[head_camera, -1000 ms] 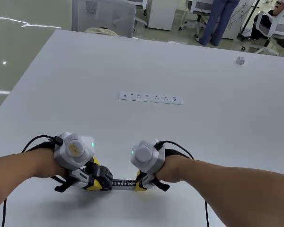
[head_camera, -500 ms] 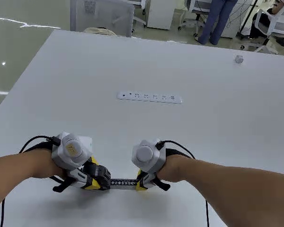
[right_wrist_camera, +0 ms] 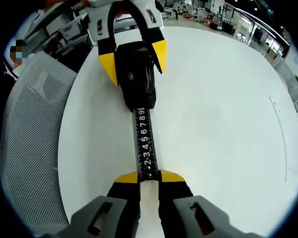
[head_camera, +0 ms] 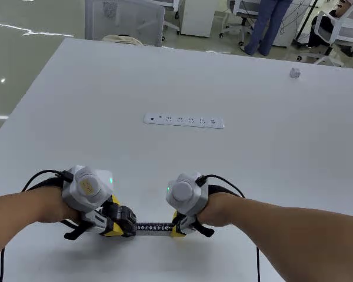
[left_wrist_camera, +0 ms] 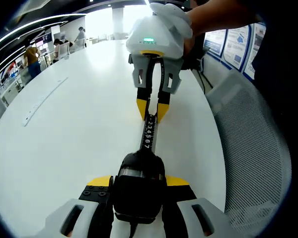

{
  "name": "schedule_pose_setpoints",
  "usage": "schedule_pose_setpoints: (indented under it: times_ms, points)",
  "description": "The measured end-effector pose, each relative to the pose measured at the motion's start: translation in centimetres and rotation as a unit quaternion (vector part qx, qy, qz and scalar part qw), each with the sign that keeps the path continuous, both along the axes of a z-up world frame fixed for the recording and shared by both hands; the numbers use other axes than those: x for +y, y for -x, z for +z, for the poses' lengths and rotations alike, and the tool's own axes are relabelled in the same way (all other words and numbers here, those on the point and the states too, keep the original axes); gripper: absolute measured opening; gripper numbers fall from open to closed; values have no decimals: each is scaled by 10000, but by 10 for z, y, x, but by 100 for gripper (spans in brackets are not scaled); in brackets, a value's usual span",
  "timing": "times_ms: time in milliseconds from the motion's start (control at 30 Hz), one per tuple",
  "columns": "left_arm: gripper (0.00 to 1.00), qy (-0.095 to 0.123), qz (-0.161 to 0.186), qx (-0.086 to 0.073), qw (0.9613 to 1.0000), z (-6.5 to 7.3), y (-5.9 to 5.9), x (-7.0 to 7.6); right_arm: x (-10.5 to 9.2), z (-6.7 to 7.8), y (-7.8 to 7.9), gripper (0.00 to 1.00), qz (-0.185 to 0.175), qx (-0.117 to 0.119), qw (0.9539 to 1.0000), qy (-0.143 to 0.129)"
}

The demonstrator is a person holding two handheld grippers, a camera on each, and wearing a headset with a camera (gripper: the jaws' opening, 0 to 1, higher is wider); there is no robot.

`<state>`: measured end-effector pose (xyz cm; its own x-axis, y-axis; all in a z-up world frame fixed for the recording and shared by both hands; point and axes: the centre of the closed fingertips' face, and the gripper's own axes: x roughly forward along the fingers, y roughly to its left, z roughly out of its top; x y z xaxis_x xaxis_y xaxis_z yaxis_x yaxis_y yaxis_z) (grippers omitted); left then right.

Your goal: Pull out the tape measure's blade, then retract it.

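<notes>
In the head view, the two tools face each other low over the near edge of the white counter [head_camera: 223, 164]. The left tool [head_camera: 119, 222] is closed around the black body of the tape measure [head_camera: 123, 220], and the right tool [head_camera: 177, 226] is pinched on the end of the blade [head_camera: 154, 227]. This hold makes sense for the task: one side anchors the case so that the other can draw the strip out along a straight line. Both forearms come in from the bottom corners, wrists turned inward so that the jaws point at one another, with a power strip [head_camera: 183, 121] lying well apart further up the counter. In the left gripper view, the tape measure [left_wrist_camera: 139, 186] sits squeezed between this tool's own yellow-tipped jaws, its mouth aimed forward. The blade [left_wrist_camera: 148, 135] runs straight from it, just above the counter, into the closed tips of the right tool [left_wrist_camera: 150, 108]. In the right gripper view, the jaws of the right tool [right_wrist_camera: 149, 177] meet on the blade's tip, and the printed numbers run up the blade [right_wrist_camera: 144, 139] to the case [right_wrist_camera: 135, 74], which the left tool [right_wrist_camera: 134, 62] clamps from both sides. A mesh chair [right_wrist_camera: 35, 124] stands beside the counter's edge. Only a short run of blade is exposed, so I judge that most of its length is inside the case.
</notes>
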<state>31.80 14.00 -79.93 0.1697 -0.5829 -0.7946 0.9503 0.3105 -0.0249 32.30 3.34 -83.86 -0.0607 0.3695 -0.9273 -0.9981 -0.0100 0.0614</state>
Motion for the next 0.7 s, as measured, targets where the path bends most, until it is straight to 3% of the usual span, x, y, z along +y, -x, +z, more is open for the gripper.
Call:
schedule_pose_setpoints:
  times_ms: [700]
  points:
    - [34, 18, 45, -4, 10000, 1, 1, 0, -12, 0, -1, 11, -57, -13, 10000, 39]
